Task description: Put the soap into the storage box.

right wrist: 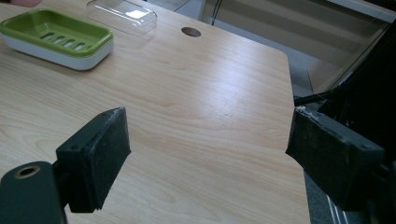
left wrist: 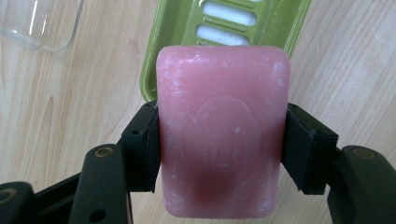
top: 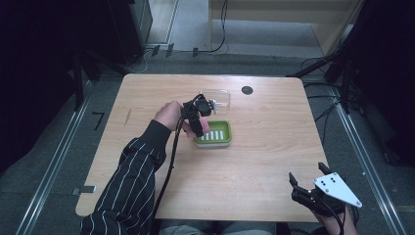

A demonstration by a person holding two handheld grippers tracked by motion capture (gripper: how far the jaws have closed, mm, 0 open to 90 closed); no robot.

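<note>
Green dish (left wrist: 159,51) slotted tray bare, clear lid (top: 219,97) on the table just behind it; left gripper (left wrist: 223,140) clamped across the pink soap (left wrist: 223,135) sides, long axis along the jaws toward the dish; right gripper (right wrist: 205,154) jaws apart, holding nothing.

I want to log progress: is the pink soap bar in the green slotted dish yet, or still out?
Out. The pink soap bar sits clamped in the left gripper above the green slotted dish, whose slots lie bare.
</note>
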